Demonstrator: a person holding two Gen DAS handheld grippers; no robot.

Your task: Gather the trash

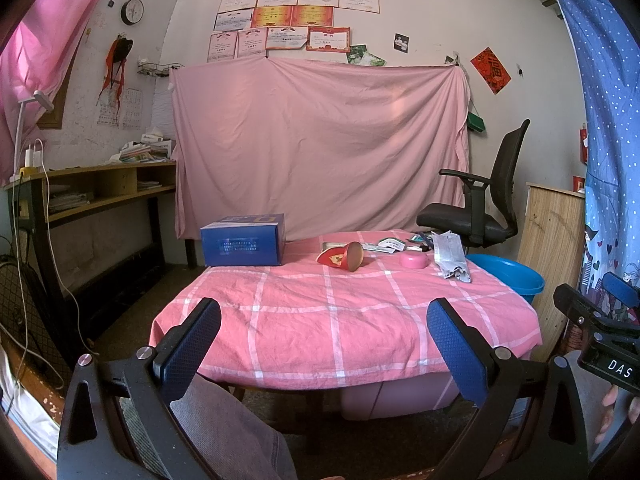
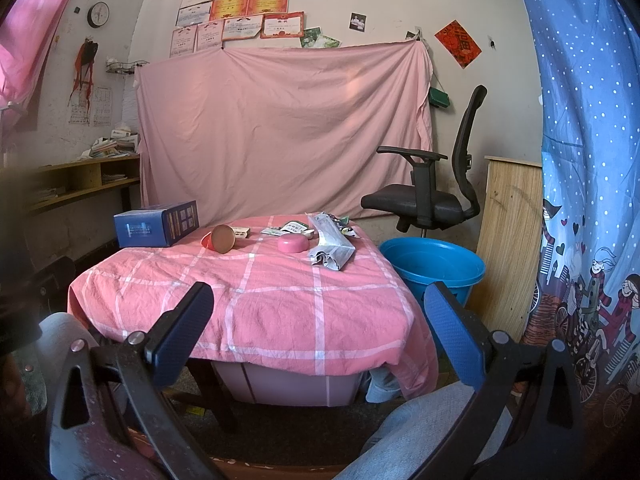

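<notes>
Trash lies at the far end of a table with a pink checked cloth (image 1: 320, 320): a silver foil bag (image 1: 450, 256), a red tipped-over tube can (image 1: 344, 257), a pink lid (image 1: 414, 260) and small wrappers (image 1: 394, 245). A blue basin (image 1: 516, 276) stands on the floor at the table's right. My left gripper (image 1: 324, 340) is open and empty, held short of the table's near edge. My right gripper (image 2: 320, 328) is open and empty too, near the front right corner; the foil bag (image 2: 330, 246), can (image 2: 222, 239), lid (image 2: 293, 244) and basin (image 2: 434, 268) lie ahead.
A blue carton (image 1: 243, 240) sits on the table's far left corner. A black office chair (image 1: 480, 200) and a wooden board (image 1: 550, 248) stand at the right, a desk with shelves (image 1: 100, 192) at the left. A person's knees are below both grippers.
</notes>
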